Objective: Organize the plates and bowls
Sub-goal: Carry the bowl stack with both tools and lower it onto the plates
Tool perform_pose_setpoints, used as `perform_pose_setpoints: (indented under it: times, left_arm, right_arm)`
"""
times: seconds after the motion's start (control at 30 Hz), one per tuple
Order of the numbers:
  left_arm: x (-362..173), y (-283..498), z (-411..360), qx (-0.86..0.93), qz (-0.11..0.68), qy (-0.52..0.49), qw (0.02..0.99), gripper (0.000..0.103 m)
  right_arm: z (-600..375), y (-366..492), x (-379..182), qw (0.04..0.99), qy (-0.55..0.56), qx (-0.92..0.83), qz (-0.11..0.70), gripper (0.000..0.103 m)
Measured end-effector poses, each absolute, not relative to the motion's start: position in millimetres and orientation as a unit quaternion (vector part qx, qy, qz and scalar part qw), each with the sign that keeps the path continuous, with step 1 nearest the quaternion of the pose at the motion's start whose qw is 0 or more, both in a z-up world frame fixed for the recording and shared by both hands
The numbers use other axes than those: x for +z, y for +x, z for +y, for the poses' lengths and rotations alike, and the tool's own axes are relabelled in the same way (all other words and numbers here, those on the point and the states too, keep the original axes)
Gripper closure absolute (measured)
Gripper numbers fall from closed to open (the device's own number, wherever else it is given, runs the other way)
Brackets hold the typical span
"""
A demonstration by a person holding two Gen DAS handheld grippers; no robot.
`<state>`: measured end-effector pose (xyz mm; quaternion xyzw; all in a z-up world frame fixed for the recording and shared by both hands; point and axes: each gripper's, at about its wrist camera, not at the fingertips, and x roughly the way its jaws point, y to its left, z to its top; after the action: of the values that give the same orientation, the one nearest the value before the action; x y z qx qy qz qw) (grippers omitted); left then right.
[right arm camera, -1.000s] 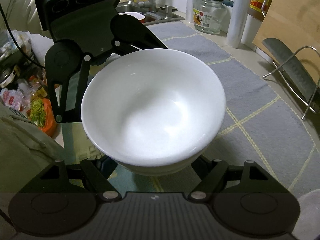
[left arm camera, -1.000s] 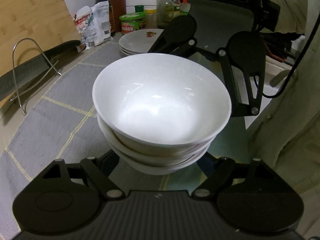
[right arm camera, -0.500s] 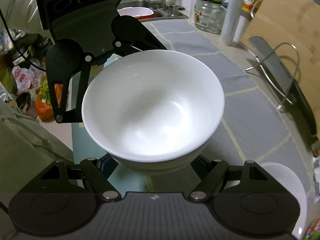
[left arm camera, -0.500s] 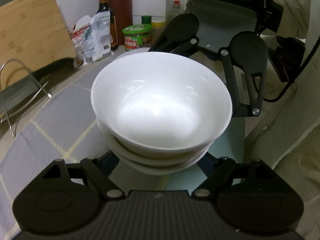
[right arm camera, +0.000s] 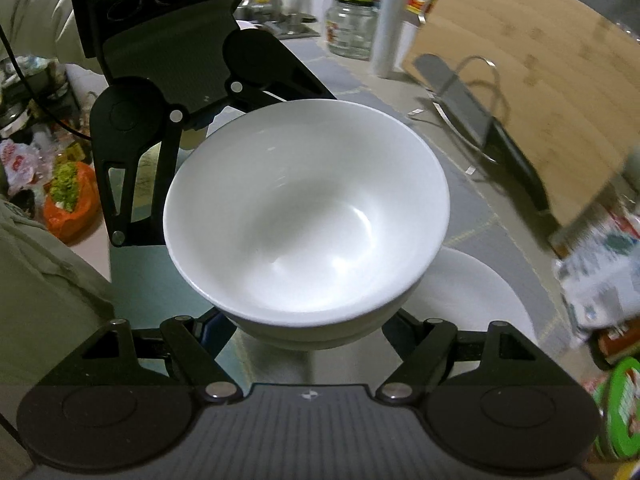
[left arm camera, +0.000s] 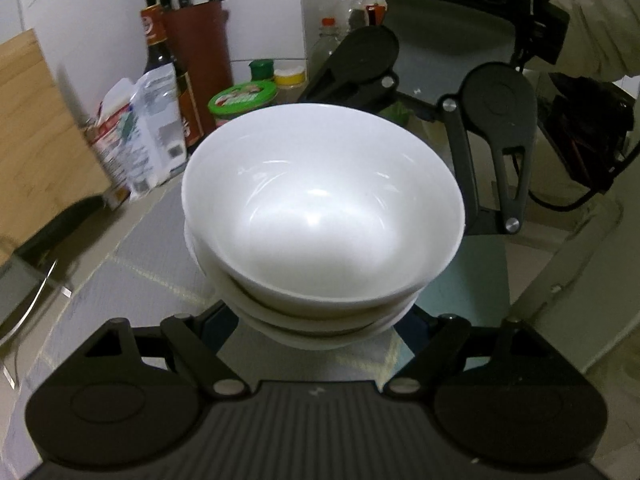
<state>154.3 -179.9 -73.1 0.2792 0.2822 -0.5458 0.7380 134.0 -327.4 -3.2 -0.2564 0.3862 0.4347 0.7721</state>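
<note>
The stack of white bowls [left arm camera: 320, 216] hangs clamped between the left gripper [left arm camera: 320, 320] and right gripper [right arm camera: 316, 320], both pinching its base from opposite sides.

A pale stone counter [right arm camera: 460, 176] carries a grey mat with yellow grid lines [right arm camera: 476, 216]. On the mat rests a white plate [right arm camera: 476, 296]. A bent wire rack [right arm camera: 476, 96] stands beside the mat.

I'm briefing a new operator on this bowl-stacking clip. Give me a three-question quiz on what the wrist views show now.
1. True or false: the white bowl stack sits between both grippers.
2. What lies on the counter under the stack's right side in the right wrist view? A) white plate B) a pan C) a sponge
3. Fill in: the wooden cutting board stands behind a wire ____.

Key: 1 true; 2 A, the white plate; 3 rack.
</note>
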Motion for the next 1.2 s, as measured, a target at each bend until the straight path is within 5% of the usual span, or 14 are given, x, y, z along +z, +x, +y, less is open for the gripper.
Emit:
perform_pose_setpoints:
  times: [1.2]
  left_arm:
    - [-104.3, 219.1, -259.8, -0.585, 0.294, 0.307, 0.691, 0.020]
  right_arm:
    - [-396.4, 177.0, -35.2, 0.784, -0.234, 0.386, 0.426, 0.021]
